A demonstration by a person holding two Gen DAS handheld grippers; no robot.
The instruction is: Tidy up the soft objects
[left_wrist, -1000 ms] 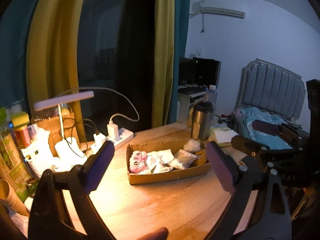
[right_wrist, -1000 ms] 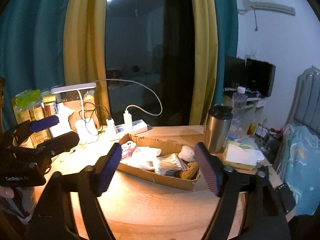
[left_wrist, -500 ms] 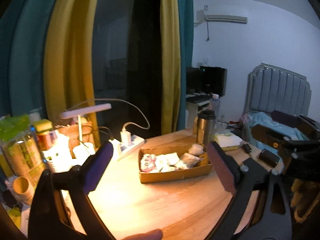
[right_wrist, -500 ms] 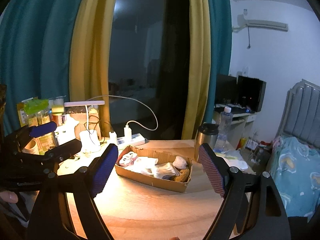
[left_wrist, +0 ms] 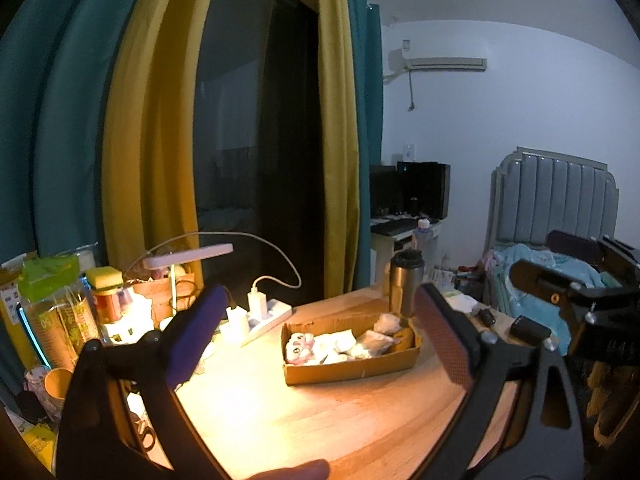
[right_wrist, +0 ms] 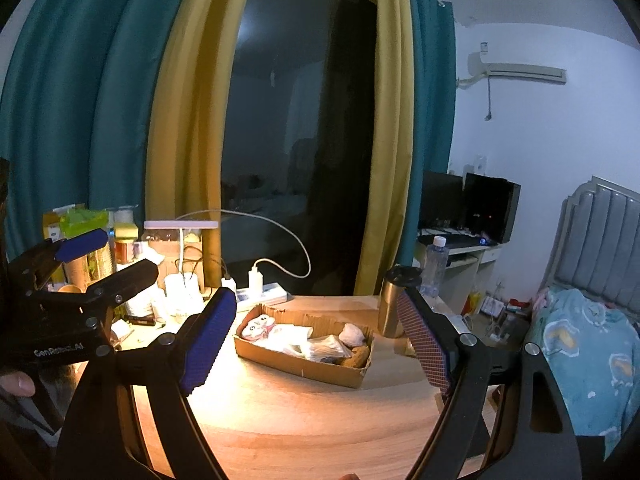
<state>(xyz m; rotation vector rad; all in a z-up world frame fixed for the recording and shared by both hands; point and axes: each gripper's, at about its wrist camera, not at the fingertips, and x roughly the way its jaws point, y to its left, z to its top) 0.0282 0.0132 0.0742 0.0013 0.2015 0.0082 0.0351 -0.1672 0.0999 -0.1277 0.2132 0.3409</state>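
Observation:
A shallow cardboard box [left_wrist: 352,368] stands on the wooden table [left_wrist: 320,420]. It holds a pink-and-white plush [left_wrist: 298,347], white soft pieces [left_wrist: 374,343] and a brown piece at its right end. The box also shows in the right wrist view [right_wrist: 304,364], with the plush [right_wrist: 258,326] at its left end. My left gripper [left_wrist: 320,344] is open and empty, held well back from the box. My right gripper [right_wrist: 316,344] is open and empty, also held back. Each gripper shows in the other's view, at the side.
A steel tumbler [left_wrist: 404,284] stands just behind the box. A power strip with chargers [left_wrist: 256,318], a desk lamp [left_wrist: 188,254] and jars and bottles [left_wrist: 60,312] crowd the table's left side. A bed [right_wrist: 588,332] lies to the right.
Both grippers have pulled back and up from the table. The box looks smaller and farther away. Nothing was taken hold of.

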